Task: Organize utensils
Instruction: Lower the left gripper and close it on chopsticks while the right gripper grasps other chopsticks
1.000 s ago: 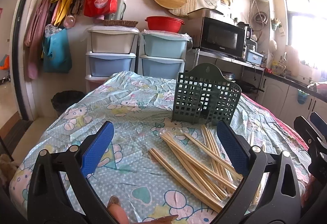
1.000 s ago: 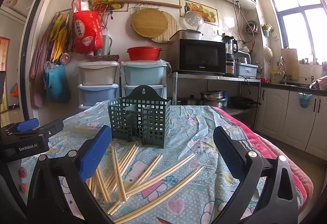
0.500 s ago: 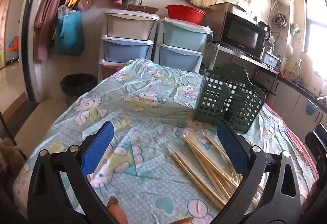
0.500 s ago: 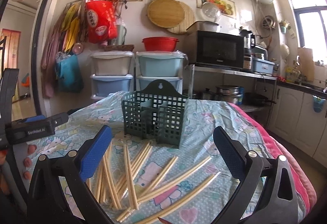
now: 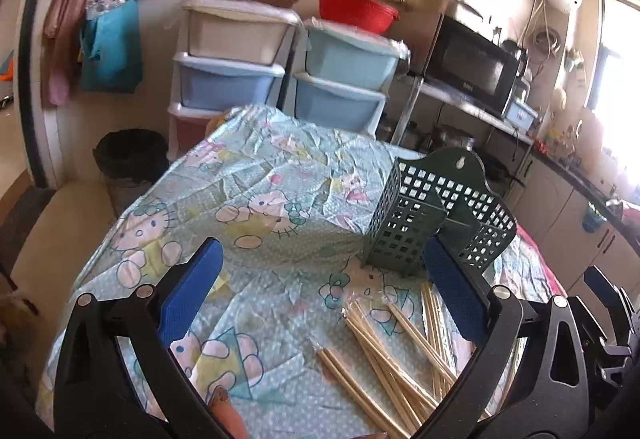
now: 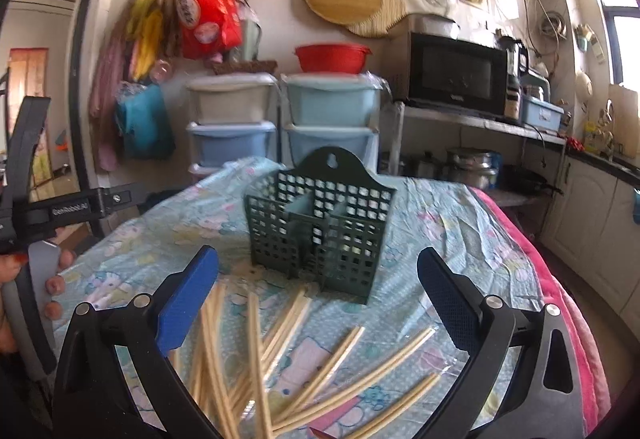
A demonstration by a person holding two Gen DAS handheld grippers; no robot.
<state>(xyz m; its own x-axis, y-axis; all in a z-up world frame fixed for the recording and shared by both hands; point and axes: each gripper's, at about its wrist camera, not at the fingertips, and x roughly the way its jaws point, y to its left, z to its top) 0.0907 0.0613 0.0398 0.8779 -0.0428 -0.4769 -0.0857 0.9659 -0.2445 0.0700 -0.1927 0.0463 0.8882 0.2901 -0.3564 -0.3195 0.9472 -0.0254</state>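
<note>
We hold left gripper point(image 5: 320, 295) above table near edge, tilted down, jaws spread wide, nothing between. Right gripper point(image 6: 318, 297) likewise spread, level, aimed at green basket point(image 6: 320, 223). Basket upright, far of scattered chopsticks point(image 6: 280, 351) lying on cartoon tablecloth point(image 5: 248, 199). Left hand point(image 6: 24, 291) visible at left edge, gripping handle.

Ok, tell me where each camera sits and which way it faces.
Left wrist: on the open left hand-held gripper, facing the dark green slotted plastic caddy from its left; the right hand-held gripper at the right edge.
Right wrist: on the open right hand-held gripper, facing the caddy head-on.
Shared: caddy, loose wooden chopsticks.
</note>
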